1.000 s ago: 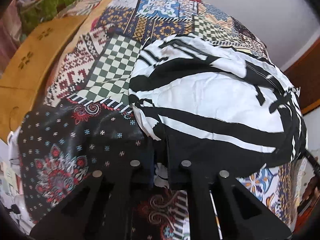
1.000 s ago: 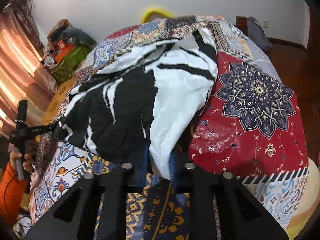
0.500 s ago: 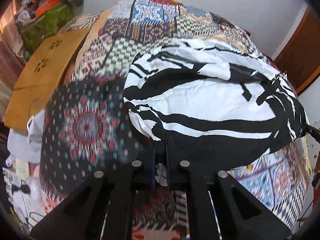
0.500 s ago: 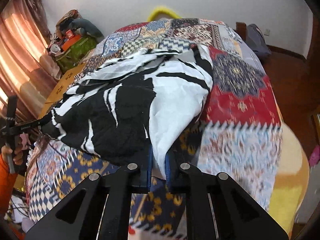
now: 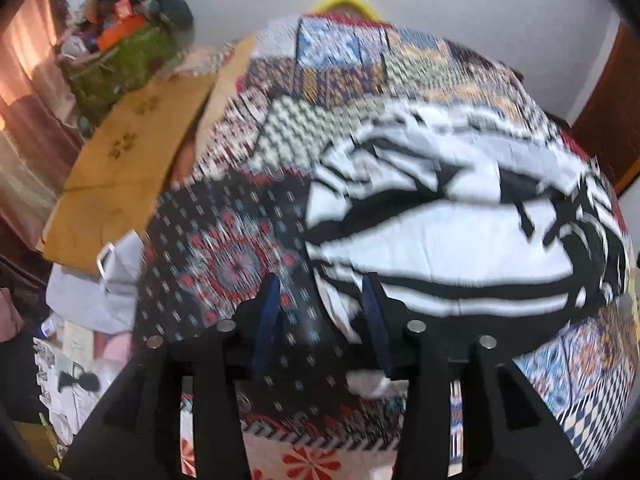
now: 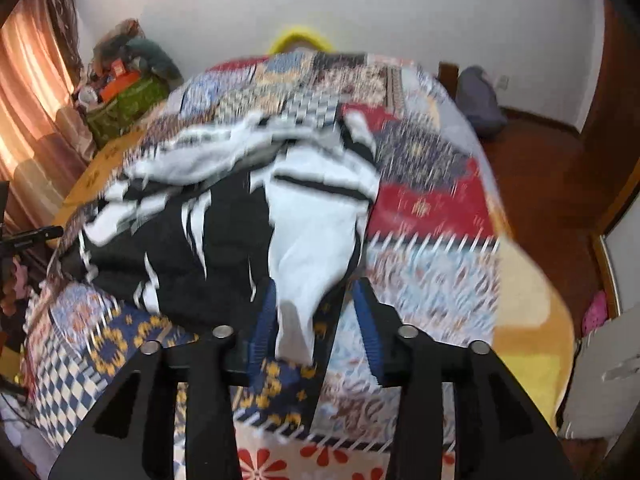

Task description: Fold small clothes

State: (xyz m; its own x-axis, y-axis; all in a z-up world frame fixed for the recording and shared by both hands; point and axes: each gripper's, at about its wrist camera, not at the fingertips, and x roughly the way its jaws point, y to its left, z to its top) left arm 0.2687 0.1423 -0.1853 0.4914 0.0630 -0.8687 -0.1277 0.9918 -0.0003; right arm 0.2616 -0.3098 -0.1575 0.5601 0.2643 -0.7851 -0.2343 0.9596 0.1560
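A black-and-white striped garment (image 5: 460, 240) lies bunched on the patchwork bedspread (image 5: 224, 256). In the left wrist view my left gripper (image 5: 322, 300) hovers over its near left corner. Its jaws are opening, and a flap of the cloth lies between the blue pads (image 5: 270, 312) without being pressed. In the right wrist view the same garment (image 6: 224, 240) spreads to the left. My right gripper (image 6: 316, 304) is at its near right corner with its jaws opening too. A white tip of cloth (image 6: 296, 320) hangs loose between them. Both views are motion-blurred.
The bedspread (image 6: 432, 264) covers a bed whose near edge is just below the grippers. A wooden board (image 5: 120, 168) and a green bag of clutter (image 5: 120, 64) are at the left. Wood floor (image 6: 540, 184) and a grey bag (image 6: 480, 100) are at the right.
Both grippers were shut on the garment's near corners; now their jaws have parted and the cloth is let go. Both cameras have drawn back and up from the bed.
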